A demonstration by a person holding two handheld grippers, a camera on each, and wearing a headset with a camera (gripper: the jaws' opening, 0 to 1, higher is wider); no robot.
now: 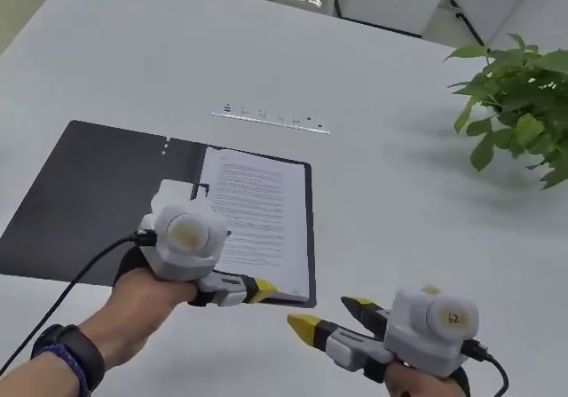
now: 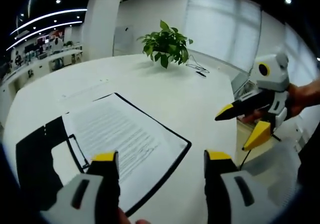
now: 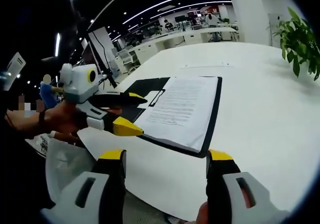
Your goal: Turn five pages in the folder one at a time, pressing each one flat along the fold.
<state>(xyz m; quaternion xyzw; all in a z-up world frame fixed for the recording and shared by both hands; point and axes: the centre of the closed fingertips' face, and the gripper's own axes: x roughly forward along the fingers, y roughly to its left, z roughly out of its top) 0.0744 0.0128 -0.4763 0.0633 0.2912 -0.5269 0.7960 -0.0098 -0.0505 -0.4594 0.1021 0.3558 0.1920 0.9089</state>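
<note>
Lying beneath left tool [image 2: 162, 156], open folder [image 1: 98, 193]

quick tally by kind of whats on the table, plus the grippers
folder: 1
stack of printed pages: 1
potted plant: 1
grippers: 2, the left gripper and the right gripper, both open
total: 5

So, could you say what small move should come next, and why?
Probably bring the right tool to the near right corner of the top page: the page lies flat, unturned, and that tool hovers open just off the folder's corner.
</note>
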